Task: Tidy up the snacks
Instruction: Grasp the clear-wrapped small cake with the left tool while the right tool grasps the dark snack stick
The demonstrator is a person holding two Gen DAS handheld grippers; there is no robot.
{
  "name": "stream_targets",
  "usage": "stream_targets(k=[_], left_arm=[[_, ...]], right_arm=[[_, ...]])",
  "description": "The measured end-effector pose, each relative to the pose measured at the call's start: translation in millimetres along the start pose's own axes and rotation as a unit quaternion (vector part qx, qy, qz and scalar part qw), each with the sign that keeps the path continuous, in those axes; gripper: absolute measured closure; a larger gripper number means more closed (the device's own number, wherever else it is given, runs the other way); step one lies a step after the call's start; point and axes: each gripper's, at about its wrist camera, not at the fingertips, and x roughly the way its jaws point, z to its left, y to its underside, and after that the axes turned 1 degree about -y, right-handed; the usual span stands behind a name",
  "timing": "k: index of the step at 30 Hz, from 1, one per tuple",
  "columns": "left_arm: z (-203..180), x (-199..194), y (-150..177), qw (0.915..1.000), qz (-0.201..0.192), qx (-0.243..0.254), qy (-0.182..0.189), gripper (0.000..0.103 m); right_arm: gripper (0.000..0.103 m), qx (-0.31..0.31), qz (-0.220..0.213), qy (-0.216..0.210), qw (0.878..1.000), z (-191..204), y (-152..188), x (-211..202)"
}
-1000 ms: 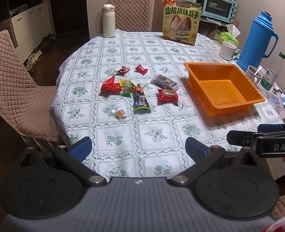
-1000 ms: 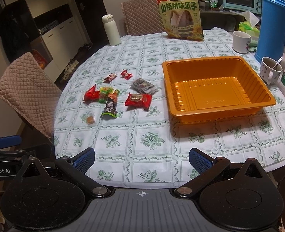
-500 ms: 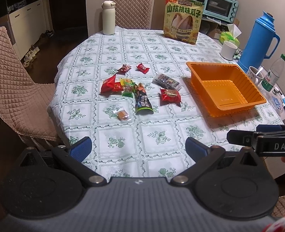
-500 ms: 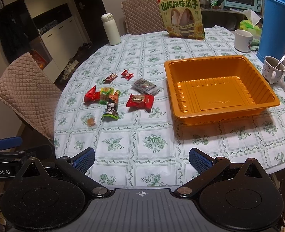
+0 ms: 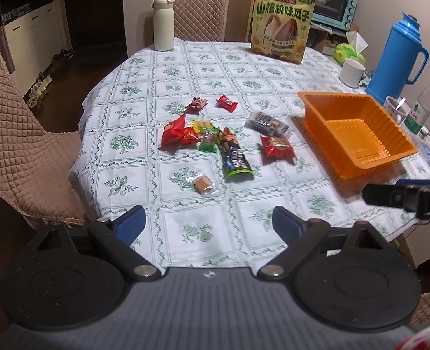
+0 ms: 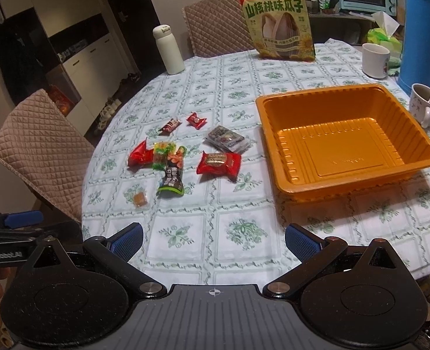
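- Snacks (image 5: 215, 140) are seen scattered mid-table in the left wrist view: red, green and dark wrappers left of an empty orange tray (image 5: 389, 134).
- Compared with a second ago, they appear larger and nearer; the left gripper (image 5: 207, 224) is spread with nothing between, its jaws closing.
- In the right wrist view, snacks (image 6: 185, 157) lie left of the tray (image 6: 276, 134); the right gripper (image 6: 213, 240) is spread wide, empty.
- A seed bag (image 6: 279, 23), blue thermos (image 6: 421, 29) and mugs (image 6: 375, 59) are set behind.
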Motion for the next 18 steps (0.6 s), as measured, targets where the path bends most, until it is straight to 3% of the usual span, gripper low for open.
stream_targets(k=[5,10,18], left_arm=[[6,29,-3,0.9997,0.007,0.024,0.000,0.019],[11,58,-6,0.9987,0.015,0.047,0.014,0.034],[17,97,-17,0.9967,0.035,0.063,0.037,0.045]], right_arm=[[0.000,0.011,-0.003,-0.005,1.000,0,-5,16],[0.000,0.017,-0.008,-0.007,1.000,1,-10,29],[0.000,0.026,-0.008,0.001,1.000,4,-18,49]])
